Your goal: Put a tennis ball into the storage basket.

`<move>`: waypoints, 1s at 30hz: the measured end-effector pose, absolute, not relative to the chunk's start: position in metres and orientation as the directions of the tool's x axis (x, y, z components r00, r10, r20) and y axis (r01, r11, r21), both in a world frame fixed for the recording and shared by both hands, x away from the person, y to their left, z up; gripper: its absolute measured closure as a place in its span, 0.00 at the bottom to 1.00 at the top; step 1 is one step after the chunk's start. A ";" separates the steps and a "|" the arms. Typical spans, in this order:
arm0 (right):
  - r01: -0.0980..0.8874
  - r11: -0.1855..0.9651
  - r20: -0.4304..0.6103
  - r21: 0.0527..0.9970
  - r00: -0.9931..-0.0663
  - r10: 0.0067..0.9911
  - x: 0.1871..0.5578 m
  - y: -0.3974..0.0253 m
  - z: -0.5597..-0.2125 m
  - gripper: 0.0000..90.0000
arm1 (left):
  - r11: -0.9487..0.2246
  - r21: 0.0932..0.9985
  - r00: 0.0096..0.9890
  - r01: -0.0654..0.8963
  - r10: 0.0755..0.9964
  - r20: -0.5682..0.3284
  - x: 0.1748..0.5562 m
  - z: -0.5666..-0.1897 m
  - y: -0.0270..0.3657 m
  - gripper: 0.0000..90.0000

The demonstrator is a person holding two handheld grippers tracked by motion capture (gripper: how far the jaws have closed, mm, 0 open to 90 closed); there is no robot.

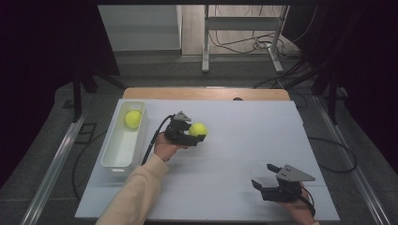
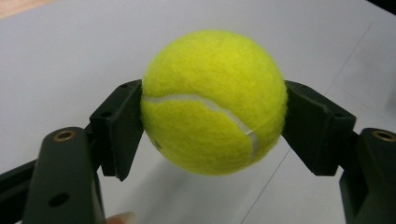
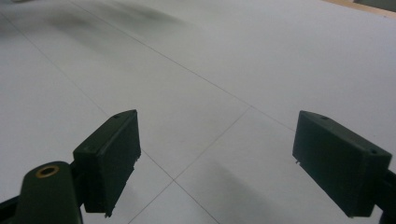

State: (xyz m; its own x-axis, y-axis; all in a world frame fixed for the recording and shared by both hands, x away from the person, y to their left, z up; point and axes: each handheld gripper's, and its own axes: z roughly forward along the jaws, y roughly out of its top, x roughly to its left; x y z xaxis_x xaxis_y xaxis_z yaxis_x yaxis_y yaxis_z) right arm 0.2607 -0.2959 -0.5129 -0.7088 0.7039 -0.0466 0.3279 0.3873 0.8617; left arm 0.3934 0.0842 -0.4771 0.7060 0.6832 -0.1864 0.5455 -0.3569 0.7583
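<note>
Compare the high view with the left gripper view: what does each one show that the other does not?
High view alone: the white bin at the table's left holding a second ball, the right gripper open and low over the white table, and the person's sleeve.

Left gripper view alone: the held ball's white seam and both fingers pressing its sides.

Both: the left gripper shut on a yellow tennis ball above the table.

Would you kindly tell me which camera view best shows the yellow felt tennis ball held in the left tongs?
The left gripper view: the yellow felt tennis ball looms close, its white seam visible, pinched between both black jaws. The high view shows it small and seamless. The right gripper view looks elsewhere, across the white table.
</note>
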 end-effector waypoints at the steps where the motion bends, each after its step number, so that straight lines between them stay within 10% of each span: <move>1: 0.328 0.387 -0.047 0.862 -0.709 0.704 0.261 -0.296 -0.513 0.17 | -0.357 0.761 0.707 0.542 0.683 -0.184 0.393 -0.476 0.086 0.29; 30: 0.332 0.390 -0.053 0.859 -0.700 0.712 0.261 -0.296 -0.513 0.17 | -0.286 0.827 0.719 0.483 0.669 -0.188 0.373 -0.452 0.110 0.29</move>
